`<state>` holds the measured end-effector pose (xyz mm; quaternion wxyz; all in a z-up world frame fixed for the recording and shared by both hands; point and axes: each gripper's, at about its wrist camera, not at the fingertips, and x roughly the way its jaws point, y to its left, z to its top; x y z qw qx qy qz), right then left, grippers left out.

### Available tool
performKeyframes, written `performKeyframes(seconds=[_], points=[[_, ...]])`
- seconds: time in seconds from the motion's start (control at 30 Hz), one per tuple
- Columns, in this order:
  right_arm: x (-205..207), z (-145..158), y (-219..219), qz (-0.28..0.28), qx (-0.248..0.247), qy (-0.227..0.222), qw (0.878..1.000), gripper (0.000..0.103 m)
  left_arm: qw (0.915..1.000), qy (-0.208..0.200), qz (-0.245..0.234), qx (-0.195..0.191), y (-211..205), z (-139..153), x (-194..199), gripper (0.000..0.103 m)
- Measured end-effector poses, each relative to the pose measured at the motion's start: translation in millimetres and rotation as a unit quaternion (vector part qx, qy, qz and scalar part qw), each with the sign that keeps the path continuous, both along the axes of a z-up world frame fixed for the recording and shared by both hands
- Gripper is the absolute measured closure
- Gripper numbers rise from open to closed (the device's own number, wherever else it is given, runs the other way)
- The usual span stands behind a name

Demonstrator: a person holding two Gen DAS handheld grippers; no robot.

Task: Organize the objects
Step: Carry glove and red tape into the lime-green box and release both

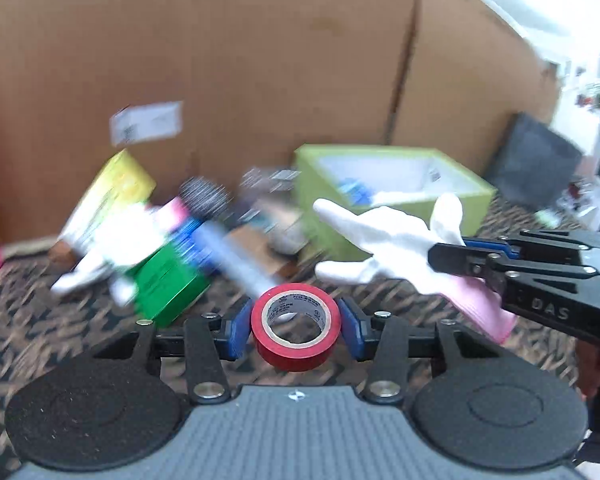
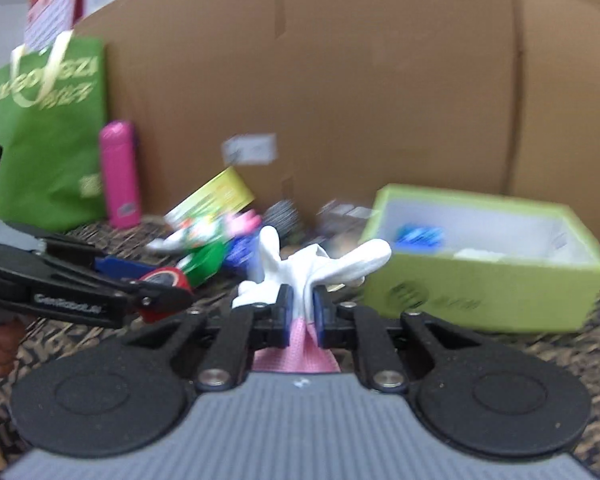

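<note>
Left wrist: left tongs clamp the red tape roll by its rim, above the carpet; round sides could slip out.

Right wrist: right tongs pinch the white glove near its cuff; floppy fingers may snag the green box rim.

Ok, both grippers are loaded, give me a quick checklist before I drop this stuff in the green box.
1. Left gripper shut on the red tape roll: ok.
2. Right gripper shut on the white glove: ok.
3. Green box open at the top: ok.
4. Room left in the box beside the blue item: ok.
5. Grippers apart from each other: ok.
6. Glove grip firm enough to hold: cannot tell.
</note>
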<state>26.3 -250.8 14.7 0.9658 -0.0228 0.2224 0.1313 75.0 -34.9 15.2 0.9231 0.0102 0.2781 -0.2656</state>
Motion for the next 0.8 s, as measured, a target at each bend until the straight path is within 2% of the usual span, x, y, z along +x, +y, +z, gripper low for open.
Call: performKeyframes(seconds=[0.17,0.37,0.5,0.8], points=[[10.1,25.3,-39.4,-0.067,-0.027,-0.045,0.996,0.092,0.9992,-0.029,-0.028,-0.004,-52.4,29.2,27.3,0.054],[45.1,37.9,-86.3,-0.134,-0.043,-0.067,0.988,0.092,0.9984,-0.003,-0.049,-0.029,-115.4,49.6,80.5,0.054],[78.1,34.4,-115.2,-0.160,-0.048,-0.068,0.984,0.092,0.9981,0.003,-0.048,-0.038,-157.4,47.4,115.1,0.054],[148.3,-1.2,-159.5,-0.180,-0.023,-0.028,0.983,0.092,0.9991,0.015,-0.038,-0.008,-213.6,18.2,163.1,0.054]])
